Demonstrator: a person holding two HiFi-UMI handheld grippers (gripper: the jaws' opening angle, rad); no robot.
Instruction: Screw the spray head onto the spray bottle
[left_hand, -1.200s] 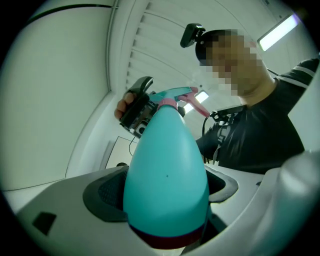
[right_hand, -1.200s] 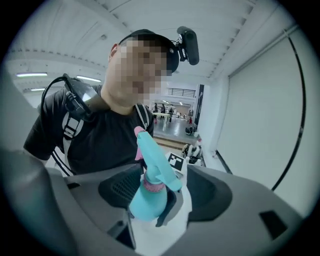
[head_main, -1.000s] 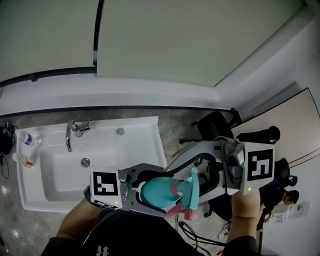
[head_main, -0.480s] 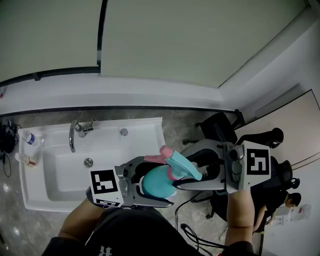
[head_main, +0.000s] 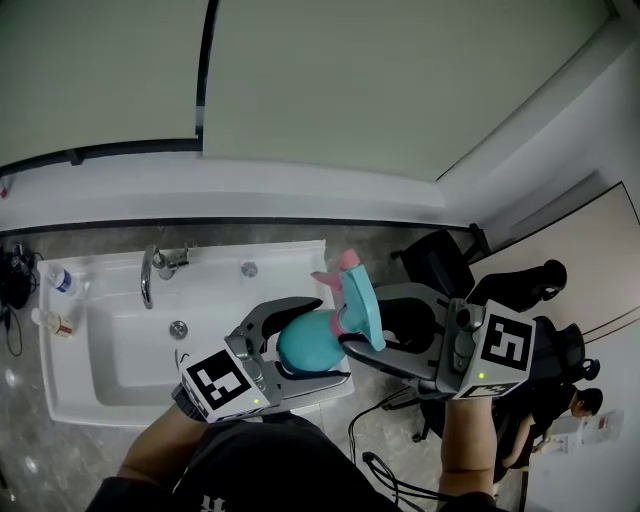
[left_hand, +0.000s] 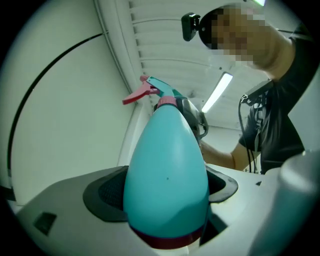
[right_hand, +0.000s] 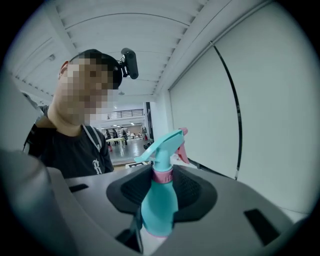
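A white sink (head_main: 110, 400) with a tap (head_main: 150, 275) is set in a grey stone counter (head_main: 350, 245) below a pale panelled wall (head_main: 350, 90); small containers (head_main: 58, 278) are seen at the sink's left edge and dark office chairs (head_main: 435, 255) to the right.

The teal spray bottle (head_main: 300, 345) is held in the air over the sink's right front corner. Its rounded body is clamped between the pads of the left gripper (head_main: 325, 340), which are spread wide around it. The spray head (head_main: 358, 300) is seated on the bottle's neck and is enclosed by the right gripper (head_main: 358, 325), whose jaws have just been closing and are now partly drawn in against it.

Open basin is left to the bottle's left.
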